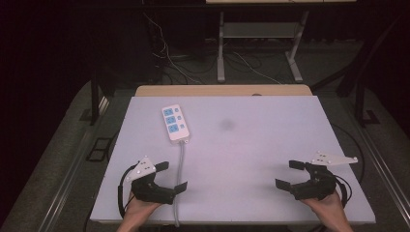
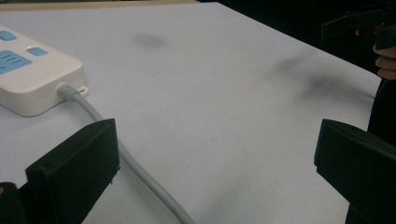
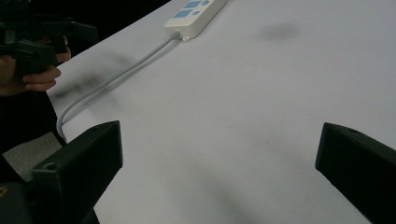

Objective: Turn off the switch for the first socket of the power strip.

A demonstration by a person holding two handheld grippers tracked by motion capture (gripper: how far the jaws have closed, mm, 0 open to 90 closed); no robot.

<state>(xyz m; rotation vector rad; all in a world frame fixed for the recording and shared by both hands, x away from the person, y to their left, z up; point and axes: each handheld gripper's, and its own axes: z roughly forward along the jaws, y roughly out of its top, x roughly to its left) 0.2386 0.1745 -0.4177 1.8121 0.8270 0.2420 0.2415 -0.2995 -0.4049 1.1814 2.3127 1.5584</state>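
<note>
Your left gripper (image 1: 167, 176), spread wide and empty, sits beside the cord (image 1: 181, 164). The power strip (image 1: 175, 123) lies lengthwise ahead of it. Your right gripper (image 1: 292, 175), also spread empty, is well apart.

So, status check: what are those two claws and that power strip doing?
Left gripper and right gripper open, empty. Power strip flat, untouched. Its cord runs beside left gripper.

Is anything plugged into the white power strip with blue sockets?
No: the white power strip with blue sockets lies flat with all three sockets bare.
</note>
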